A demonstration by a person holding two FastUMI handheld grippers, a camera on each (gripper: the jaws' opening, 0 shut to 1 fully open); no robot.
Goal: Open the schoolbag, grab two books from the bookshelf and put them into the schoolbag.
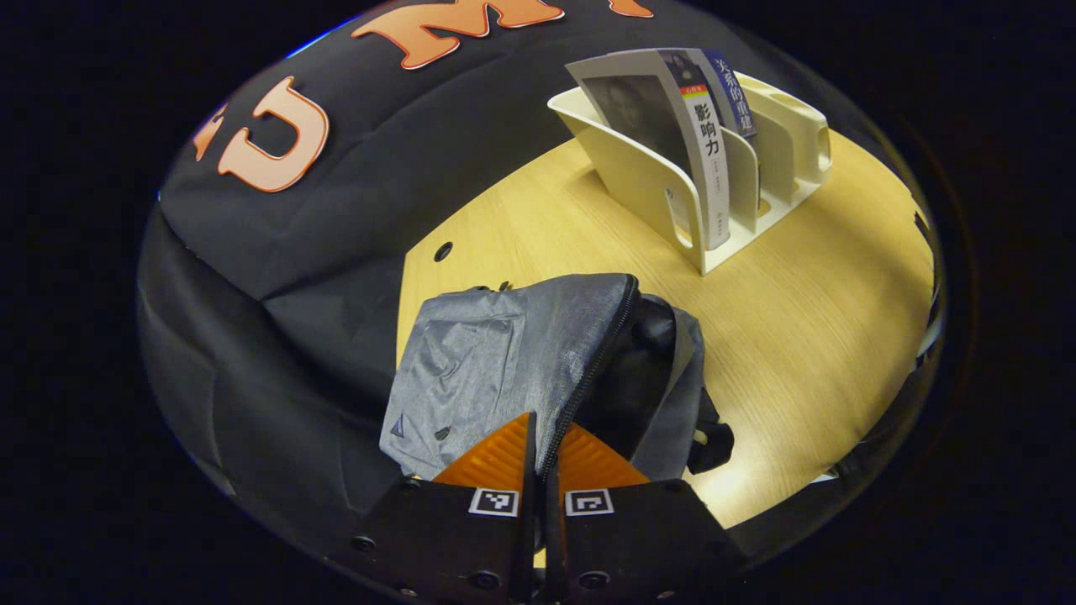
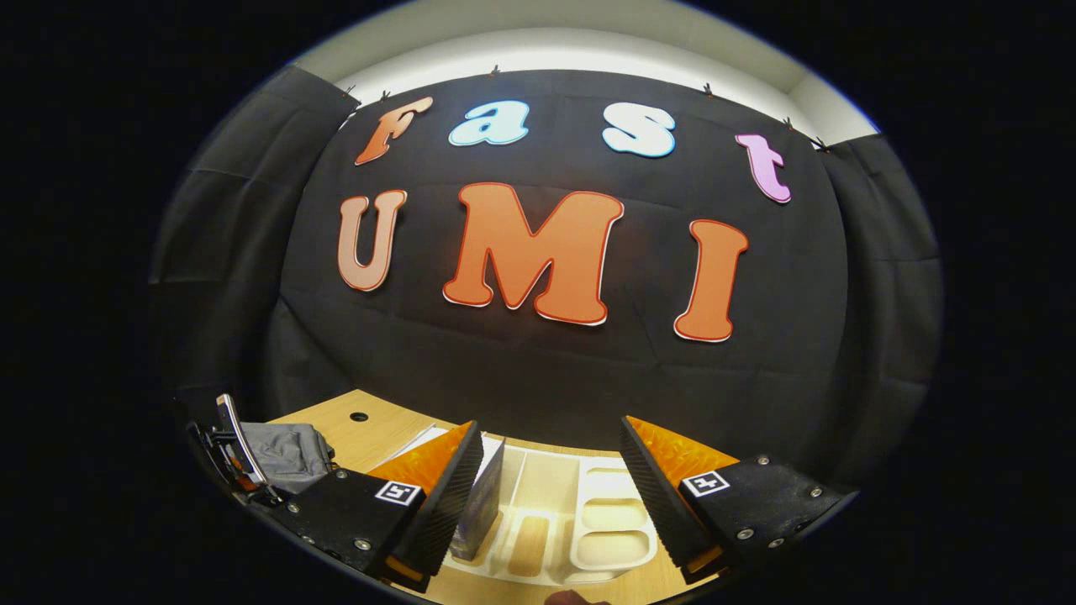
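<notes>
1. Left gripper view: left gripper (image 1: 538, 437) pinches the zipper edge of the grey schoolbag (image 1: 513, 361) near the tabletop's (image 1: 799, 336) left edge
2. Two books (image 1: 702, 134) stand in the cream bookshelf (image 1: 656, 189) toward the far edge
3. Right gripper (image 2: 551, 483) hangs spread above the bookshelf (image 2: 580, 529)

Legible text: two book spines in the bookshelf (image 1: 672, 181) at the worktop's far edge.
White book (image 1: 704, 155) reads "影响力"; blue book (image 1: 733, 94) behind it reads "关系的重建".
</notes>
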